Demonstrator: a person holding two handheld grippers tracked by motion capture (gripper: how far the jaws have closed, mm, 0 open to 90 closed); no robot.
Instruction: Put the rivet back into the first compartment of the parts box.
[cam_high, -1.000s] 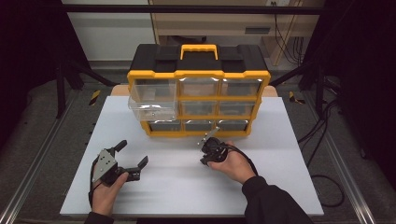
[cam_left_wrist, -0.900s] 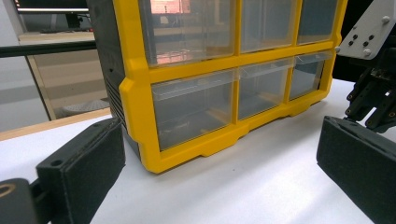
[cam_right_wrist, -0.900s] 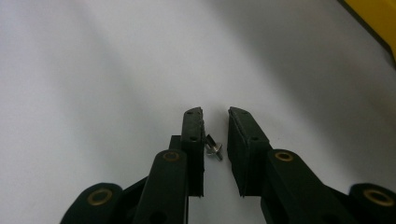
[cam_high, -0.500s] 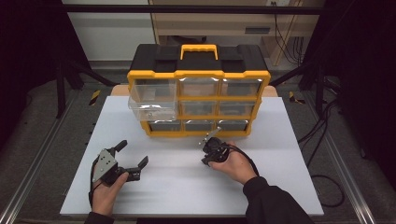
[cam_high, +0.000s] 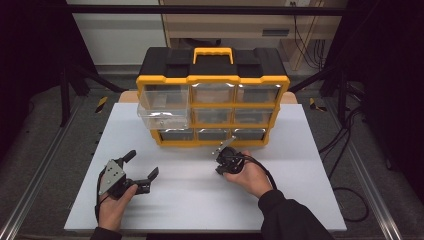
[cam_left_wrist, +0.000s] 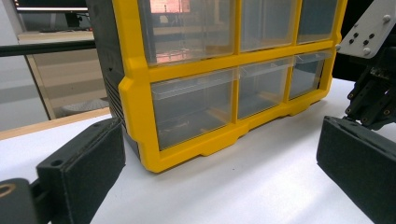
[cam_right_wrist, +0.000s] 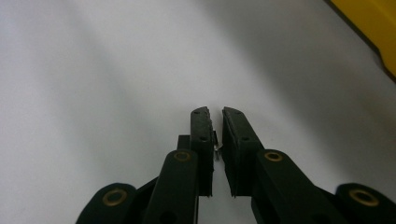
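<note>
A yellow and black drawer organizer stands upright at 12 o'clock on the white table, with clear drawers in three rows, and its drawer at the left side is pulled out

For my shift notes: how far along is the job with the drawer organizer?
Done: the top-left drawer of the organizer stands pulled out. In hand: the right gripper has just been closing its jaws on a tiny metal piece above the table. Still to do: carrying it to the drawer, probably; the left gripper is open.
</note>
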